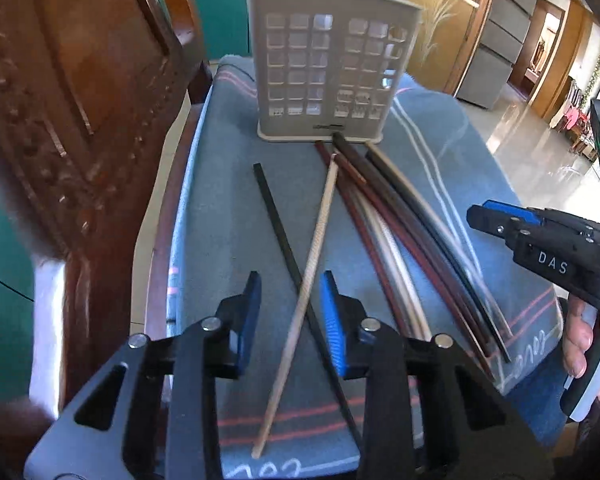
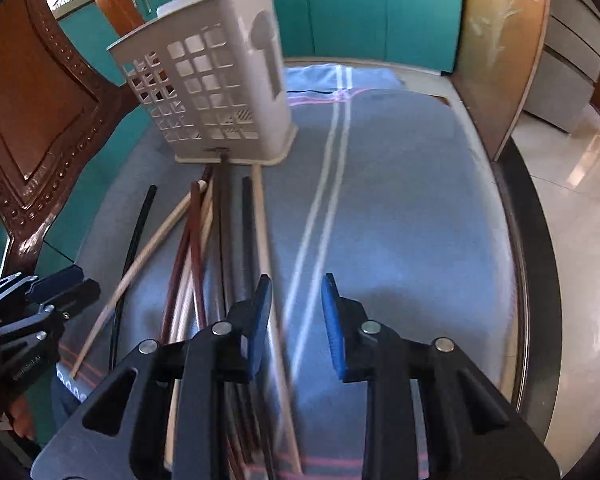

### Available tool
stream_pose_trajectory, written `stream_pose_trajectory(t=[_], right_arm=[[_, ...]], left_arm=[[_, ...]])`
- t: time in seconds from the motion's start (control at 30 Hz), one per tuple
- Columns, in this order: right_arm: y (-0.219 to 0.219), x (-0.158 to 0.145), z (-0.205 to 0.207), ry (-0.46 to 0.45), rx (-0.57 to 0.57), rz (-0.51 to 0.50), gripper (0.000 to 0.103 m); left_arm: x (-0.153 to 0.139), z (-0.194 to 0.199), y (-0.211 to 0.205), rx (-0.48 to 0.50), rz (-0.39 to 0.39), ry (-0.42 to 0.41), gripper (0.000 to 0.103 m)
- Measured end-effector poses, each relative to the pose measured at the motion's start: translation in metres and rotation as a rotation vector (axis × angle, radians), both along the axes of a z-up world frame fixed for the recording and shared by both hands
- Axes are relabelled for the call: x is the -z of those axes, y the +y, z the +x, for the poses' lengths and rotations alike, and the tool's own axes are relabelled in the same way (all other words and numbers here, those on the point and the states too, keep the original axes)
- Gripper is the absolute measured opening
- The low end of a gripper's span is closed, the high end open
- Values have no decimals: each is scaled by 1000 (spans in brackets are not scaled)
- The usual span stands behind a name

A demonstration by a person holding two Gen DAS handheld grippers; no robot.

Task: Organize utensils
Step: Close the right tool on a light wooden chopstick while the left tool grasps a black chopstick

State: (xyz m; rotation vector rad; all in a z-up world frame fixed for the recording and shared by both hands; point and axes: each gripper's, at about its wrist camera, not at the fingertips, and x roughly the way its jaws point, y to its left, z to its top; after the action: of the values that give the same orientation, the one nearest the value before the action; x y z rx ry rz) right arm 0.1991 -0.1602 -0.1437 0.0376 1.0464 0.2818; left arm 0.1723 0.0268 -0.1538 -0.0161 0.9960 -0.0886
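Observation:
A beige plastic utensil holder point(image 1: 328, 68) with grid holes stands upright on a blue-grey towel point(image 1: 228, 208); it also shows in the right wrist view point(image 2: 216, 92). Several chopsticks lie in front of it: a bundle of dark, red-brown and pale ones point(image 1: 404, 240), plus a black one point(image 1: 284, 240) crossed by a pale one point(image 1: 312, 256). My left gripper point(image 1: 290, 320) is open, its jaws either side of that crossing pair. My right gripper point(image 2: 296, 320) is open above the towel, just right of the bundle point(image 2: 220, 248). It looks shut from the side in the left wrist view point(image 1: 500, 224).
A carved brown wooden chair back point(image 1: 80, 112) stands close on the left, also in the right wrist view point(image 2: 36, 120). The towel point(image 2: 400, 200) covers a round glass table whose dark rim point(image 2: 532, 280) curves on the right. Teal cabinets point(image 2: 380, 4) stand behind.

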Motion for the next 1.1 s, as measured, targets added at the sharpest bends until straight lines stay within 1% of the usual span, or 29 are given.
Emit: stream_pose_trajectory(t=[0.1,0.17,0.23,0.27,0.3,0.33,0.43,0.5,0.53,0.6,0.67,0.73,0.8,0.9,0.97,1.03,1.1], right_arm=[[16,9,17,45,-39,15,28],[23,18,27,78,-44,-15,28],[24,19,31,73,-41,-9,28],[23,20,33,82,-36,-13,25],[21,21,33,84,-36,-11,18],[19,21,32,89,-36,-12,8],[8,22,27,104,-22,-24,7],[-3,20,24,115,5,-33,7],[-9,19,21,120,24,-33,7],[-21,15,15,128,49,-6,7],[-27,13,11,132,48,8,7],[-28,11,10,126,44,-1,10],[-25,10,12,118,40,-20,10],[-19,10,19,102,47,-26,11],[-15,9,22,93,48,-51,11],[-12,8,31,90,39,-69,12],[-7,11,36,89,37,-106,14]], left_arm=[[6,17,4,13,-39,20,30],[9,25,3,21,-47,32,30],[12,31,1,27,-51,43,31],[14,34,0,29,-56,45,31],[14,37,-2,30,-62,53,31],[15,40,-4,31,-64,57,31],[17,46,-7,45,-78,66,31],[17,48,-8,47,-74,73,31],[15,46,-6,39,-79,75,33],[11,41,4,19,-126,72,41],[10,37,14,-4,-148,86,41],[13,36,20,-17,-160,106,41],[17,40,21,-23,-165,118,36],[20,47,19,-41,-160,125,35],[21,54,17,-41,-141,128,35],[23,63,15,-45,-118,141,28],[21,70,13,-64,-106,151,24]])
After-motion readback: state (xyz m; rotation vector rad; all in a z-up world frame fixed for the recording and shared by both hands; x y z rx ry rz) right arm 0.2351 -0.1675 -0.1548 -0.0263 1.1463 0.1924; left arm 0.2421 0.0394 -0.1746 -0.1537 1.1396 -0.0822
